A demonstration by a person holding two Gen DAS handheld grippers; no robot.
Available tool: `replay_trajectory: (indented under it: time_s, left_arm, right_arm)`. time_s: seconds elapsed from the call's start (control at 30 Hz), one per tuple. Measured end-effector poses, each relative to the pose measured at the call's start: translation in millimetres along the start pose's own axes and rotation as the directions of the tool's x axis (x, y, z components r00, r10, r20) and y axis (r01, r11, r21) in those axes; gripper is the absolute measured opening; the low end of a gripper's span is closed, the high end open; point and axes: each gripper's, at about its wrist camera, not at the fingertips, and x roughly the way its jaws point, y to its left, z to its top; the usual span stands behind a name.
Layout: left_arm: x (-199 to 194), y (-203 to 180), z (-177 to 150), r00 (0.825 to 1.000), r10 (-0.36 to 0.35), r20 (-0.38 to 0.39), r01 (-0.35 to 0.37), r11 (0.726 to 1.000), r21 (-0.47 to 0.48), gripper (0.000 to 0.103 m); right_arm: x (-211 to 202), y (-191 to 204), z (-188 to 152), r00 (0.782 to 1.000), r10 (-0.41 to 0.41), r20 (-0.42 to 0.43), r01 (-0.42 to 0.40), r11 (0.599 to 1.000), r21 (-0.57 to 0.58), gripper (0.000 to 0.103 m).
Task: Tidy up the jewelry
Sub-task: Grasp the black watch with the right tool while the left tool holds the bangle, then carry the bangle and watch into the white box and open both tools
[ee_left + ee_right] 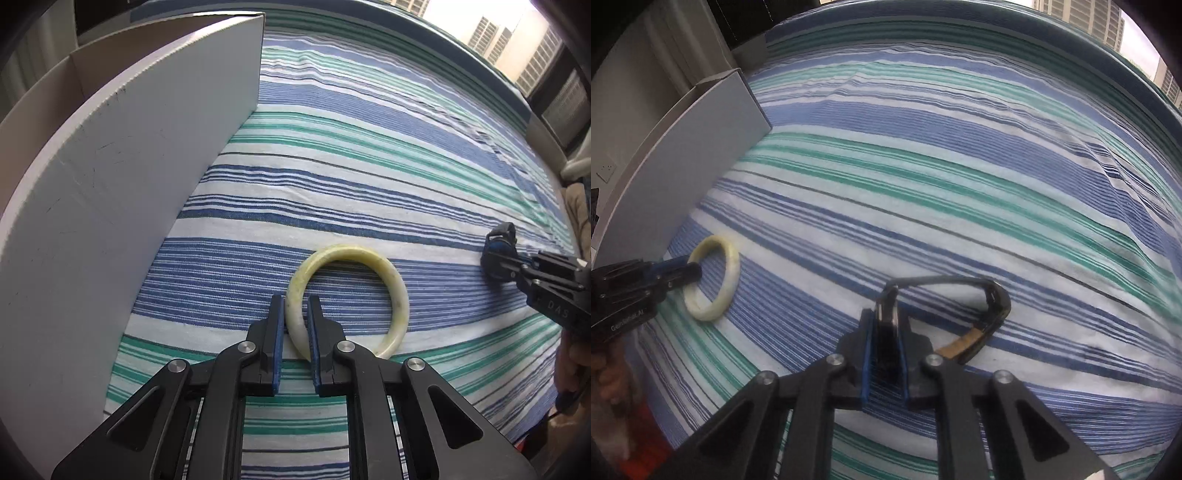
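Observation:
A pale yellow-white bangle point(384, 273) lies on the striped bedspread point(369, 166). My left gripper point(296, 310) is shut on the bangle's near-left rim. From the right wrist view the same bangle point(729, 273) shows at left, with the left gripper point(692, 273) clamped on it. My right gripper point(886, 325) is shut on the case of a dark wristwatch point(993, 306), whose strap loops out to the right with a tan lining. In the left wrist view the right gripper point(496, 254) rests low on the bedspread at far right.
An open white cardboard box point(129, 166) stands on the bedspread at the left, its tall side wall close to the bangle; the box point(701, 155) also shows at the upper left of the right wrist view. Windows lie beyond the bed's far edge. A hand point(613, 376) holds the left gripper.

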Motion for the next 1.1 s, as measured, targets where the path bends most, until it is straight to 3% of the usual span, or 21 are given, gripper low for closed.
replay_trajectory:
  time_s: [0.1,0.23,0.4,0.5,0.63,0.73,0.83,0.97,1.1]
  left_arm:
    - [-18,-1,-4,0.999,-0.037,0.033,0.037,0.999,-0.016,0.009]
    - [-51,6,-7,0.992,-0.092,0.083,0.095,0.995,-0.032,0.009]
    - [-64,14,-13,0.994,-0.07,0.086,0.074,0.996,-0.051,0.009]
    - [-81,28,-17,0.986,-0.146,0.082,0.154,0.983,-0.104,0.009]
    - [-140,55,-19,0.966,-0.205,0.16,0.226,0.966,-0.126,0.009]
    - [-183,94,-20,0.96,-0.161,0.23,0.202,0.964,-0.17,0.009]
    - [-206,138,-23,0.963,-0.055,0.263,0.12,0.964,-0.237,0.009]
    - [-202,196,-30,0.966,0.114,0.23,-0.03,0.94,-0.339,0.009]
    - [-174,245,-47,0.974,0.171,0.149,-0.089,0.894,-0.44,0.009]
  right_arm:
    - [-14,-1,-2,0.999,0.017,0.037,-0.018,0.999,0.03,0.011]
    - [-55,14,-8,0.994,0.018,0.111,-0.015,0.999,-0.029,0.011]
    - [-94,30,-5,0.984,0.037,0.172,-0.024,0.997,-0.077,0.011]
    - [-99,38,-3,0.978,0.075,0.196,-0.064,0.996,-0.059,0.011]
    - [-106,64,-7,0.976,0.086,0.201,-0.065,0.992,-0.112,0.011]
    - [-117,87,1,0.971,0.111,0.212,-0.076,0.983,-0.165,0.011]
    - [-130,129,21,0.955,0.178,0.236,-0.118,0.962,-0.246,0.011]
    - [-132,202,57,0.93,0.291,0.226,-0.199,0.912,-0.358,0.011]
    - [-111,278,83,0.911,0.386,0.145,-0.286,0.845,-0.452,0.011]
